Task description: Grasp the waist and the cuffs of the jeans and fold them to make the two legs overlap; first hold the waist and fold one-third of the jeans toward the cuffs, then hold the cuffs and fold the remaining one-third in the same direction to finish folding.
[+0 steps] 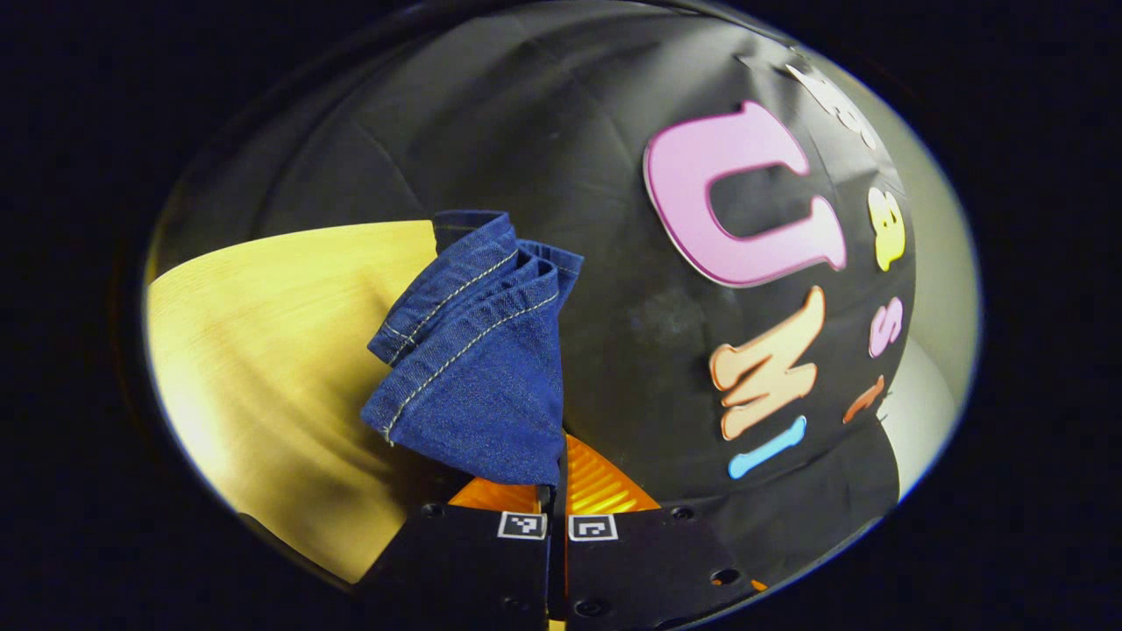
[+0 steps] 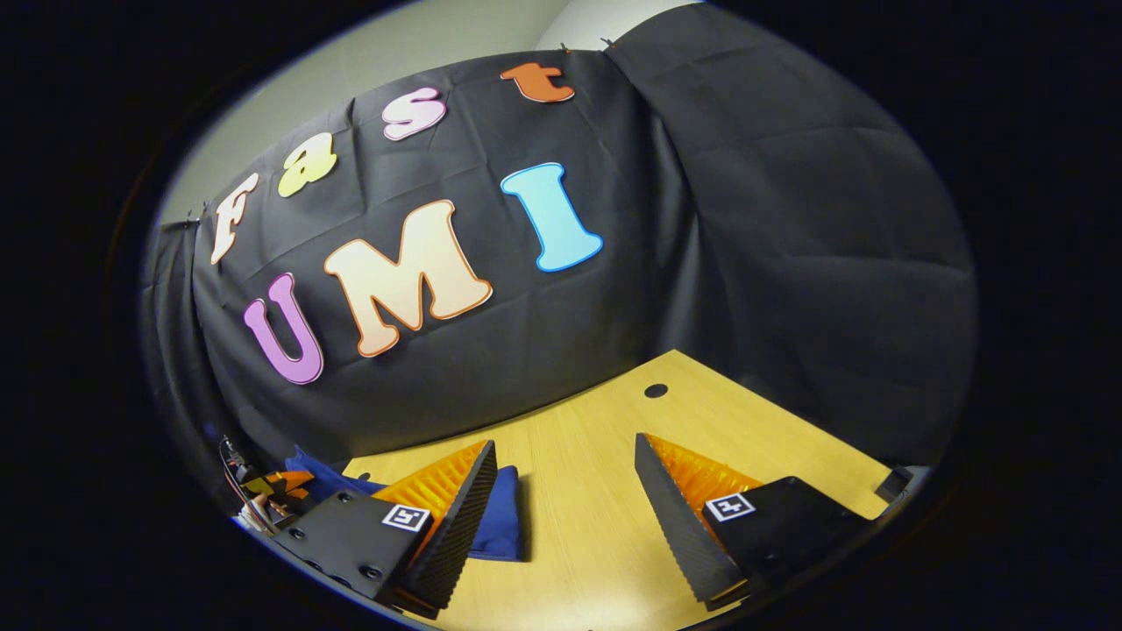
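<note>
In the left gripper view, the left gripper [image 1: 558, 491] was closed tight, its two fingers meeting with barely a slit between them, and a bunch of the jeans [image 1: 473, 350] was pinched in that slit. The denim rose out of the fingertips and fanned up and to the left in several stacked folds, with pale stitched hems along their edges, so this looked like a cuff end, though I could not be sure. The held cloth hung clear of the wooden table [image 1: 263, 350], which showed behind it on the left side, tilted and blurred. The black cloth wall [image 1: 543, 131] took up the rest behind it.

In the right gripper view, the right gripper [image 2: 561, 517] was wide open, its two fingers well apart with bare tabletop between them. It held nothing. A folded part of the jeans [image 2: 501, 517] lay flat on the table [image 2: 701, 412] just beside the left-hand finger, partly hidden behind it; whether finger and denim touched could not be told. More blue cloth ran off toward the lower left, where the other gripper [image 2: 272, 486] showed small at the edge. A small dark round hole [image 2: 656, 390] sat in the tabletop farther off, near the wall.
</note>
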{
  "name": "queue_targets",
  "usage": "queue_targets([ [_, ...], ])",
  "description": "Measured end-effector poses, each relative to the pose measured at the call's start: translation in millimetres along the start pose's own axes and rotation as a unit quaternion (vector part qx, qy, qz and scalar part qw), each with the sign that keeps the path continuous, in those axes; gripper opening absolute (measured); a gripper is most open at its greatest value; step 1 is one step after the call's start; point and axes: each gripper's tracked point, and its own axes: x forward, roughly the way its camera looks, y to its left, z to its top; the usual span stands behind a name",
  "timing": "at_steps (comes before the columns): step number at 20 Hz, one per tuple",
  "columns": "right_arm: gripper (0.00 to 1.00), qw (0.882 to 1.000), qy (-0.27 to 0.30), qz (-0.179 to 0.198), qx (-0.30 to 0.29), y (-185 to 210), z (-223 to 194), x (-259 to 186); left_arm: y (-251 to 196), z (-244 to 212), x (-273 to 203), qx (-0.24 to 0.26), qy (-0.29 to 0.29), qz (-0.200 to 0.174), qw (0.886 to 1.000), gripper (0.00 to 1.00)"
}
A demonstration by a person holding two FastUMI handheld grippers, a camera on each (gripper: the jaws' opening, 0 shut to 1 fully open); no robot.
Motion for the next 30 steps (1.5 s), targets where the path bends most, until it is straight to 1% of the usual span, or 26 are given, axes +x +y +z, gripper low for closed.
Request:
queue_targets([
  [2,0.98,1.000,-0.004,-0.003,0.002,-12.7,6.7,-6.9,-20.7,-25.2,4.4,0.022,0.025,-0.015,0.999,0.00],
  [3,0.98,1.000,-0.005,-0.005,0.005,-25.2,7.8,-6.7,-29.9,-39.5,3.0,0.039,0.037,-0.020,0.998,0.00],
  [5,0.98,1.000,-0.004,-0.007,0.013,-37.9,8.2,-12.2,-44.5,-64.4,7.8,0.072,0.058,-0.021,0.995,0.00],
  [8,0.98,1.000,-0.007,-0.013,0.012,-55.0,8.0,-22.9,-65.5,-95.8,9.5,0.104,0.081,-0.032,0.991,0.00],
  [10,0.98,1.000,-0.006,-0.017,0.015,-64.4,8.1,-29.5,-71.6,-120.0,11.1,0.134,0.099,-0.033,0.985,0.00],
  [12,0.98,1.000,-0.006,-0.022,0.021,-74.7,8.1,-36.0,-73.9,-149.7,11.4,0.162,0.126,-0.035,0.978,0.00],
  [14,0.98,0.999,-0.006,-0.027,0.024,-84.0,7.8,-43.6,-69.9,-181.6,15.5,0.190,0.154,-0.028,0.969,0.00],
  [16,0.98,0.999,-0.004,-0.032,0.027,-93.5,5.3,-45.9,-56.2,-212.1,14.6,0.231,0.183,-0.010,0.956,0.00],
  [17,0.98,0.999,-0.003,-0.034,0.030,-98.7,4.6,-47.3,-45.6,-225.3,13.1,0.264,0.200,0.003,0.943,0.00],
  [18,0.98,0.999,-0.002,-0.036,0.033,-103.1,3.9,-47.6,-36.6,-236.7,11.9,0.302,0.214,0.018,0.929,0.00],
  [20,0.98,0.999,0.003,-0.037,0.039,-110.5,-0.3,-47.8,-11.2,-254.9,6.8,0.378,0.241,0.044,0.893,0.00],
  [21,0.98,0.999,0.006,-0.035,0.041,-112.4,-2.4,-46.1,-1.1,-265.2,4.4,0.395,0.253,0.054,0.882,0.00],
  [22,0.98,0.999,0.010,-0.033,0.042,-113.1,-3.8,-43.4,5.7,-277.0,4.0,0.408,0.260,0.061,0.873,0.00],
  [23,0.98,0.999,0.013,-0.031,0.042,-112.8,-4.3,-40.7,9.6,-284.0,3.2,0.425,0.263,0.068,0.863,0.06],
  [24,0.98,0.999,0.017,-0.026,0.041,-113.3,-4.9,-37.7,10.4,-297.8,2.0,0.439,0.271,0.059,0.855,0.11],
  [26,0.98,0.999,0.024,-0.011,0.039,-110.3,-5.6,-31.2,0.7,-315.6,-5.2,0.481,0.275,0.042,0.831,0.45],
  [27,0.98,0.999,0.027,0.000,0.039,-107.9,-5.6,-27.3,-8.1,-321.5,-6.8,0.491,0.272,0.032,0.827,0.63],
  [28,0.98,0.999,0.029,0.011,0.040,-104.3,-5.2,-22.1,-19.8,-327.1,-9.2,0.486,0.269,0.024,0.831,0.81],
  [29,0.98,0.998,0.031,0.024,0.040,-100.0,-6.4,-17.1,-32.4,-326.8,-11.1,0.474,0.257,0.024,0.842,0.80],
  [30,0.98,0.998,0.032,0.036,0.039,-94.8,-7.5,-10.1,-46.4,-323.3,-15.7,0.462,0.233,0.025,0.855,0.78],
])
